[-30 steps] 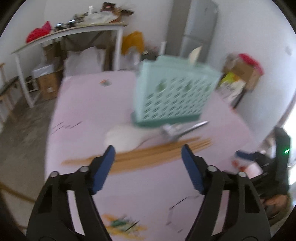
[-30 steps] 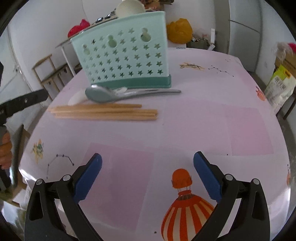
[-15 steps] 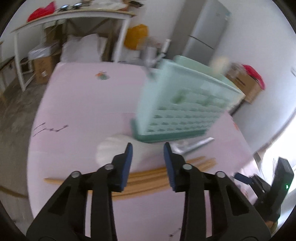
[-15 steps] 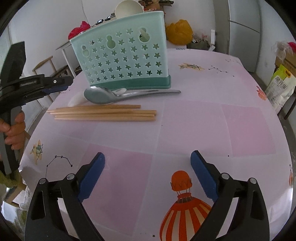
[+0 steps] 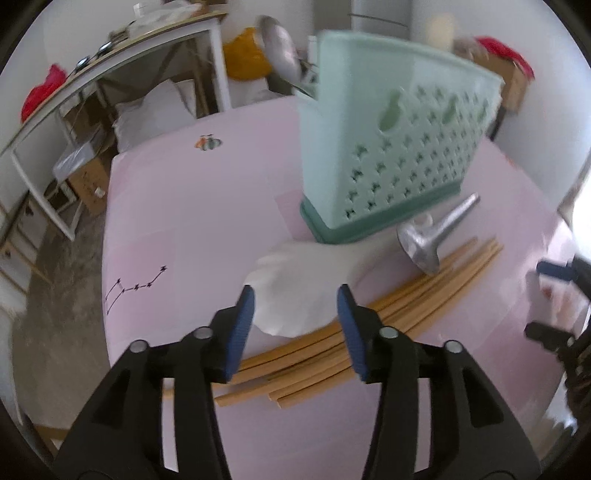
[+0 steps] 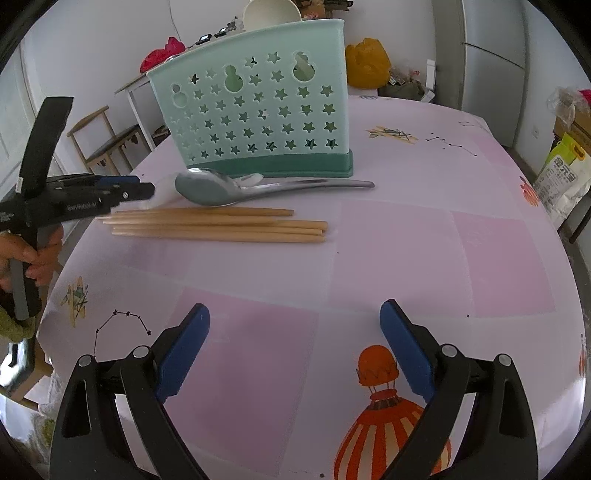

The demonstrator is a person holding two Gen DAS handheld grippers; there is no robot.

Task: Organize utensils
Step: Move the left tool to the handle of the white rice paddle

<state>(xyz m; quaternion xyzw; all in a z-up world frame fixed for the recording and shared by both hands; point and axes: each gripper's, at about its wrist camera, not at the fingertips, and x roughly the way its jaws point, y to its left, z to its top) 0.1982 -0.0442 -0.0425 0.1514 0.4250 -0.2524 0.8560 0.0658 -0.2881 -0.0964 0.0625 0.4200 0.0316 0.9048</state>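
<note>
A mint green utensil holder (image 6: pixel 258 118) with star holes stands on the pink table; it also shows in the left wrist view (image 5: pixel 391 147). Before it lie a metal spoon (image 6: pixel 236 186), a white ceramic spoon (image 5: pixel 299 288) and several wooden chopsticks (image 6: pixel 221 226). My left gripper (image 5: pixel 295 325) is open, its fingers on either side of the white spoon's bowl, close above it. It shows at the left of the right wrist view (image 6: pixel 122 188). My right gripper (image 6: pixel 293 347) is open and empty, low over the table's near part.
A white spoon bowl (image 6: pixel 271 13) and a metal spoon (image 5: pixel 280 48) stick out of the holder. A white side table (image 5: pixel 122 62), a chair (image 6: pixel 107 142), a fridge (image 6: pixel 491 55) and boxes stand around the table. The tablecloth (image 6: pixel 406 251) carries printed drawings.
My left gripper has moved forward and down to the white spoon; it narrowed half a second ago and is wider again now. The right gripper has hardly moved.
</note>
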